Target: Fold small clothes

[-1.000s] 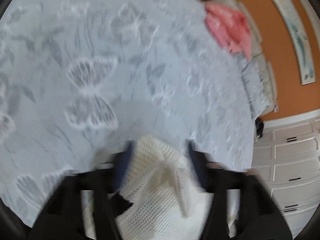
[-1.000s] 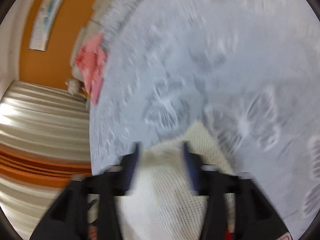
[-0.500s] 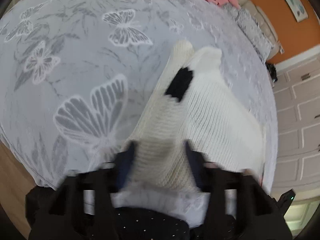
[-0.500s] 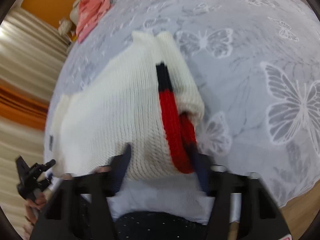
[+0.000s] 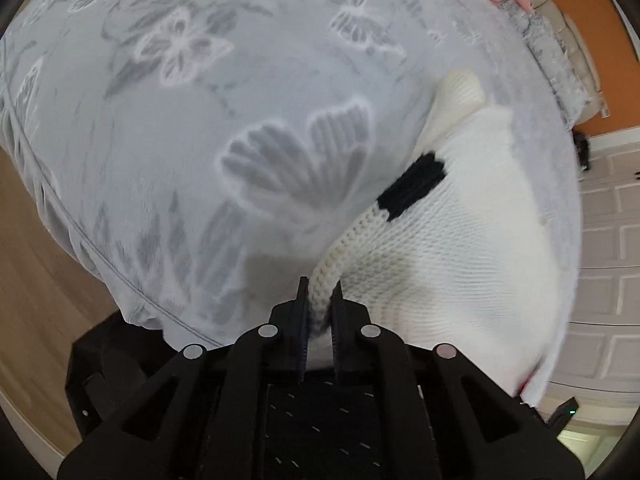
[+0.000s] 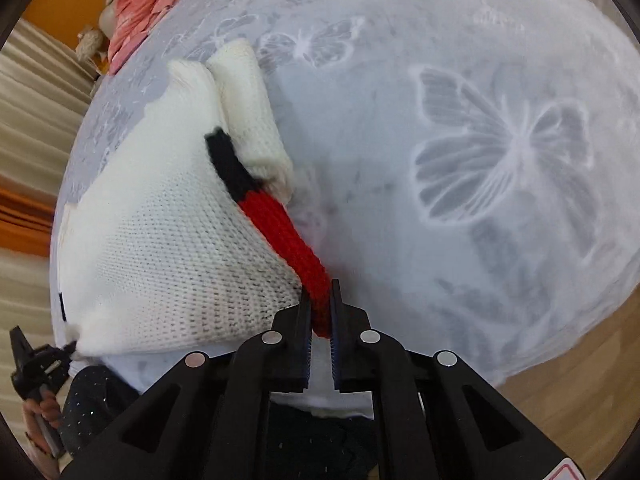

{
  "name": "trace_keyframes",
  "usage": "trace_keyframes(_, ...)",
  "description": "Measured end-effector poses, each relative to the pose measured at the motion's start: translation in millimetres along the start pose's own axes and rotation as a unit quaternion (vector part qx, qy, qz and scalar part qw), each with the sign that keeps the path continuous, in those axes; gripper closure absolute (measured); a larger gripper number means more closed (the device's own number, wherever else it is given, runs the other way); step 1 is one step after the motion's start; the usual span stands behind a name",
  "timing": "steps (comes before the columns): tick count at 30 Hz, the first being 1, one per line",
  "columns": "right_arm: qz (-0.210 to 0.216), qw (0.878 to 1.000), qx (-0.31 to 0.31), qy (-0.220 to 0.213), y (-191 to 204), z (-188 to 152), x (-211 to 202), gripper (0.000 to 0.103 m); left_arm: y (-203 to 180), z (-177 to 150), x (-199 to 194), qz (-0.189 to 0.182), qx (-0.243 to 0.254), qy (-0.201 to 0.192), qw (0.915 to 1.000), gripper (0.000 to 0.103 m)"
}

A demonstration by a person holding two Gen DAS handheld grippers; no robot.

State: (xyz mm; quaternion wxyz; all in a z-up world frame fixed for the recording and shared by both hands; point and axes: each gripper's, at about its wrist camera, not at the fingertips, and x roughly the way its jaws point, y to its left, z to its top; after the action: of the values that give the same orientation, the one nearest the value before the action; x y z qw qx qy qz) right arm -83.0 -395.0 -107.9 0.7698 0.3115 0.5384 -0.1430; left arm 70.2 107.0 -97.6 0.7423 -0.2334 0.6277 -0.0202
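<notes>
The left gripper (image 5: 320, 300) sits at the bottom middle of its view and is pinched tight on a cream edge of the white sweater (image 5: 460, 248). The sweater lies on the bed (image 5: 200, 120), on a gray cover with butterflies, and fills the right side of that view. The right gripper (image 6: 320, 304), at the bottom middle of its own view, is squeezed on the red stripe (image 6: 288, 236) at the sweater's other near corner.

What could go wrong? Each gripper holds only a thin bit of knit. A hard or fast pull could make the stretchy wool slip out, and that side would drop. If one gripper moves more than the other, the fold could come out crooked. The white sleeve (image 6: 248, 112) in the upper left of the right view lies loose beside the body, so it may flop out or bunch up when the sweater is lifted.

The left view shows a black patch (image 5: 412, 184) but almost no red, and white drawers (image 5: 608, 240) at the right edge. Only the right view shows the red stripe, the curtain (image 6: 28, 152) at the left edge, and the left gripper from outside at the lower left. A pink cloth (image 6: 140, 12) lies far up the bed in both.
</notes>
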Motion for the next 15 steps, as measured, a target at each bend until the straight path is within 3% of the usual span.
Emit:
trace_keyframes(3, 0.006, 1.000, 0.004, 0.004, 3.6, 6.7, -15.6, 0.091, -10.0, -2.0, -11.7, 0.008, 0.023, -0.007, 0.9997, 0.085)
trace_keyframes(5, -0.004, 1.000, -0.016, -0.010, 12.0, 9.6, -32.9, 0.086, -18.9, 1.3, -33.2, -0.011, 0.037, -0.018, 0.9991, 0.082)
trace_keyframes(7, -0.011, 0.998, -0.050, -0.045, 28.8, 19.7, -58.3, 0.082, -29.2, 8.8, -52.4, -0.022, 0.052, -0.045, 0.9974, 0.070)
trace_keyframes(8, -0.005, 0.997, -0.053, -0.049, 33.4, 26.7, -60.5, 0.078, -40.1, 17.1, -64.3, -0.020, 0.063, -0.070, 0.9954, 0.055)
trace_keyframes(10, 0.015, 0.996, -0.062, -0.058, 51.4, 48.4, -64.9, 0.066, -57.4, 29.4, -72.6, -0.032, 0.075, -0.090, 0.9926, 0.047)
trace_keyframes(12, 0.030, 0.995, -0.070, -0.060, 72.8, 71.8, -56.4, 0.050, -86.0, 50.5, -64.7, -0.057, 0.089, -0.087, 0.9905, 0.033)
trace_keyframes(15, 0.026, 0.995, -0.084, -0.036, 99.9, 106.1, -21.6, 0.045, -114.9, 72.4, -35.5, -0.049, 0.094, -0.068, 0.9920, 0.021)
